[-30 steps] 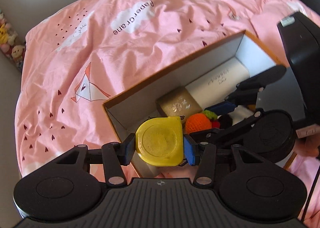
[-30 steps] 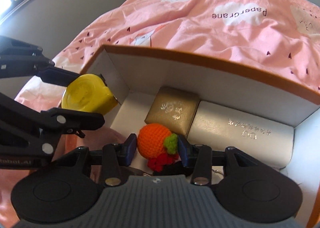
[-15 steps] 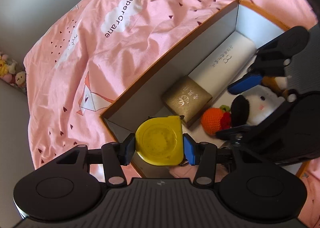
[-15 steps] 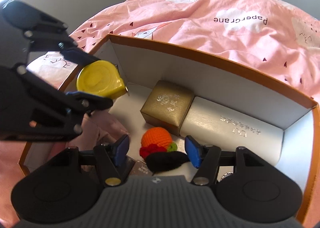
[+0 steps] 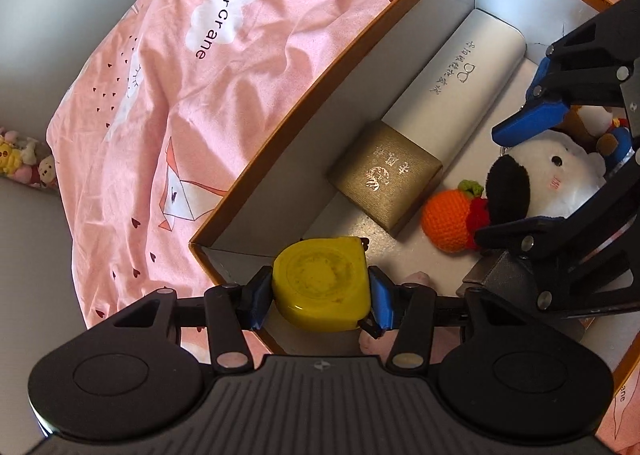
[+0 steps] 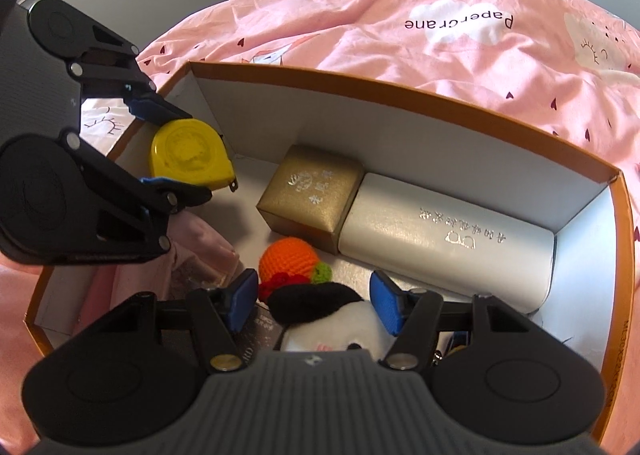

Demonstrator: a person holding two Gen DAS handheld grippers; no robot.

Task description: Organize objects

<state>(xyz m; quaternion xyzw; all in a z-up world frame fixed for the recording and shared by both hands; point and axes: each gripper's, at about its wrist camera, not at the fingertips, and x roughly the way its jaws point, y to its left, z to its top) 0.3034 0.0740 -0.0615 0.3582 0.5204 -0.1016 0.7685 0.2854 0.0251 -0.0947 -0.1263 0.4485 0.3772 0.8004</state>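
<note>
Your left hand-held gripper is clenched on the tape measure, blue pads pressing both its sides; you hold it over the near-left corner of the box, above the box floor; your right hand-held gripper is released, jaws spread and gripping nothing, poised over the plush dog inside the box; the crochet orange lies on the box floor just beside the dog's black ear; the gold case sits against the box's far wall, touching the white case end to end; a pink cloth is bunched in the box's left end; the box rests on the pink bed cover.
</note>
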